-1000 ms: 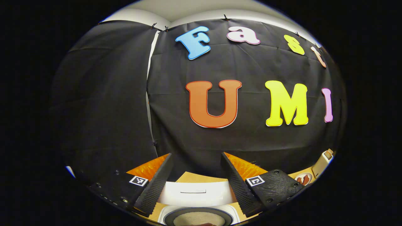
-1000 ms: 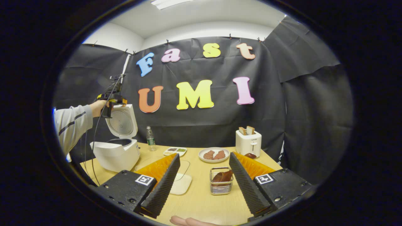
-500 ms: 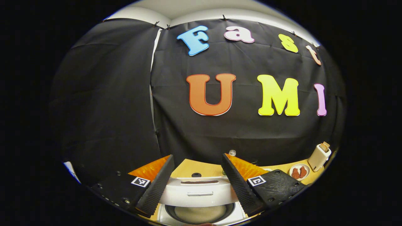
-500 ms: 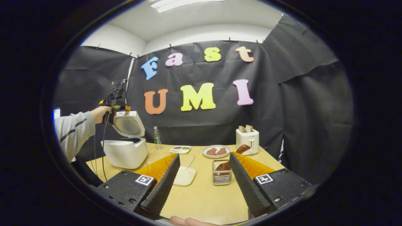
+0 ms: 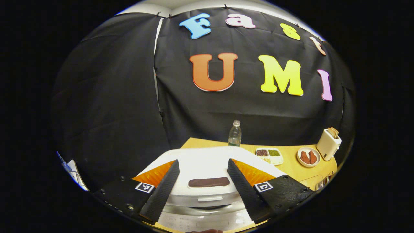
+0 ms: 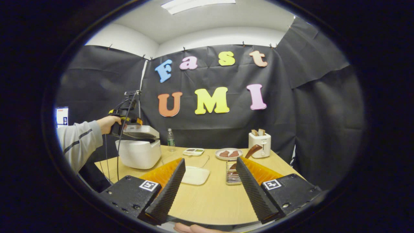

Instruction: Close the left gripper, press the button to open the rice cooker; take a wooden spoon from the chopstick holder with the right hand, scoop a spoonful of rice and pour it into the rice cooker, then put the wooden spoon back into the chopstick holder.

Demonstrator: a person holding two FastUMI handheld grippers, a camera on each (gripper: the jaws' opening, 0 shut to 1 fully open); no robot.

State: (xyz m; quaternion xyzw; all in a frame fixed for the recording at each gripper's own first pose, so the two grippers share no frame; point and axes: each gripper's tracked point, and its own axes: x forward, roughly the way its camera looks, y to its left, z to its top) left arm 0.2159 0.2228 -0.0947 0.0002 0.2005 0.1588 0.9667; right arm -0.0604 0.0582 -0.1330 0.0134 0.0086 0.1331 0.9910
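Pushing down on the rice cooker (image 5: 207,165) lid at the bench's (image 6: 210,200) left edge, the left tongs (image 5: 202,191) gape wide, likely shutting it; the right tongs (image 6: 208,191) hang released.

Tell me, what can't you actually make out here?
- Inside of the white rice cooker: right gripper view, its nearly shut lid covers it.
- Brown wooden spoon bowl: right gripper view, sunk in the wire chopstick holder behind the gripper finger.
- Food on the round white plate: too small.
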